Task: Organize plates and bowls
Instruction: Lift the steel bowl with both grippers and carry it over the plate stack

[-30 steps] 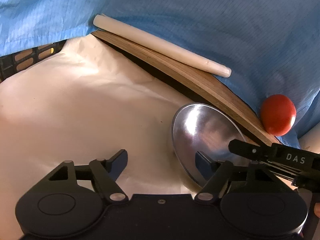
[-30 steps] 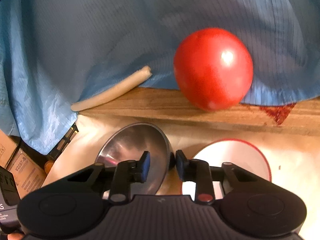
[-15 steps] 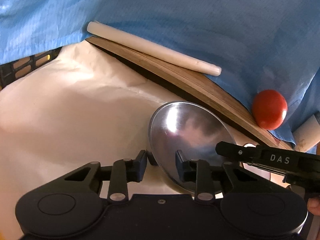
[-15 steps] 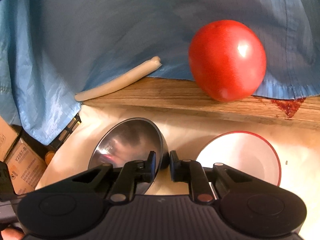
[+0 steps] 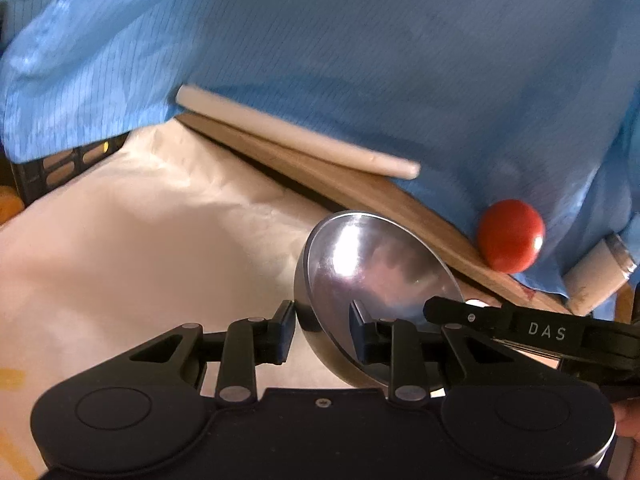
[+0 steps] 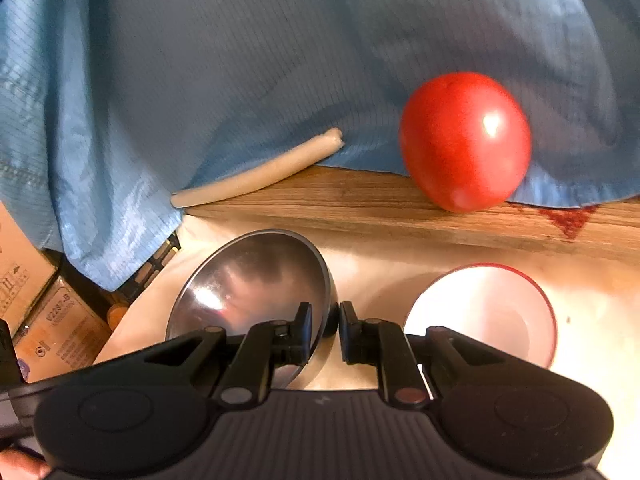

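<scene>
Both claws grip the rim of the tilted steel bowl (image 5: 376, 288) over the paper-covered worktop (image 5: 140, 240): the left claw (image 5: 322, 330) on one edge, the right claw (image 6: 325, 330) opposite. A white bowl (image 6: 486, 316) sits just beside it, a tomato (image 6: 464, 140) behind.

Makeshift kitchen: cutting board (image 6: 360, 204), tomato (image 6: 464, 140) (blue sheet (image 6: 240, 60) behind)
</scene>
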A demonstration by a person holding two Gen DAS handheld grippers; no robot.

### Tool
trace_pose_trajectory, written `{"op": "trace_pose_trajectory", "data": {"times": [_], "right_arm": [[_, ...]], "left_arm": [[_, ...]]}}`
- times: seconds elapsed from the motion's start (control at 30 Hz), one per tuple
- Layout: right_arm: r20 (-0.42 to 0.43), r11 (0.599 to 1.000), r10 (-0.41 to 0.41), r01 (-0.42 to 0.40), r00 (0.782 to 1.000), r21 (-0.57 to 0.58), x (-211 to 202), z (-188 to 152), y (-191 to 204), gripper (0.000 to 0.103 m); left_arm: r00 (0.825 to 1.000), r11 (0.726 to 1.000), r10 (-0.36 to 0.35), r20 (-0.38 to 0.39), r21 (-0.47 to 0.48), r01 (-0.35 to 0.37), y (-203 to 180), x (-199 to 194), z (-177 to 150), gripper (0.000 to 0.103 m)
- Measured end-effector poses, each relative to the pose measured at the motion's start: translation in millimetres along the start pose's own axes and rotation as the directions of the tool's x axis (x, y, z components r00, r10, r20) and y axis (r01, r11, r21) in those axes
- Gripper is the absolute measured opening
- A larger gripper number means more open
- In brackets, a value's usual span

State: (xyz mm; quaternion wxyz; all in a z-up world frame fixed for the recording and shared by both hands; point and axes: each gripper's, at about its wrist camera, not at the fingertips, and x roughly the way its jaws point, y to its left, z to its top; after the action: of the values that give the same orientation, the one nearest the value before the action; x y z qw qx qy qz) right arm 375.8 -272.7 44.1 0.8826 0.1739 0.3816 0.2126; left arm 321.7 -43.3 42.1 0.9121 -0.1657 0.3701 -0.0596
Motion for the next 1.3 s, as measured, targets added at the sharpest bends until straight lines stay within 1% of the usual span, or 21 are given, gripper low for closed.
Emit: {"op": "trace_pose_trajectory", "data": {"times": [0.17,0.33,0.47,0.6,0.73,0.93,1.03,1.3], "right_arm": [[0.035,1.000,-0.019,0.018,0.999,0.019,-32,-10,-2,0.016],[0.071,0.997,-0.073,0.070,0.995,0.045,-71,-31,-8,0.016],[0.096,0.991,-0.119,0.113,0.988,0.069,-103,-51,-14,0.016],[0.116,0.984,-0.166,0.156,0.979,0.087,-133,-68,-20,0.016],[0.121,0.973,-0.219,0.208,0.968,0.095,-158,-85,-26,0.016],[0.124,0.961,-0.262,0.247,0.957,0.123,-186,-110,-37,0.016],[0.120,0.956,-0.279,0.263,0.953,0.133,-194,-121,-40,0.016],[0.100,0.949,-0.292,0.275,0.951,0.153,-205,-146,-52,0.016]], "left_arm": [[0.999,0.998,-0.051,-0.008,0.019,0.051,-13,-14,-9,0.031],[0.992,0.991,-0.119,-0.030,0.057,0.121,-32,-28,-29,0.031],[0.983,0.981,-0.174,-0.060,0.080,0.178,-48,-35,-45,0.031],[0.970,0.966,-0.226,-0.088,0.105,0.235,-66,-43,-62,0.031],[0.958,0.952,-0.263,-0.118,0.129,0.278,-80,-49,-81,0.031],[0.943,0.934,-0.291,-0.160,0.168,0.316,-100,-54,-104,0.031],[0.938,0.926,-0.299,-0.174,0.184,0.330,-107,-57,-112,0.031],[0.931,0.917,-0.284,-0.227,0.219,0.333,-119,-53,-134,0.031]]}}
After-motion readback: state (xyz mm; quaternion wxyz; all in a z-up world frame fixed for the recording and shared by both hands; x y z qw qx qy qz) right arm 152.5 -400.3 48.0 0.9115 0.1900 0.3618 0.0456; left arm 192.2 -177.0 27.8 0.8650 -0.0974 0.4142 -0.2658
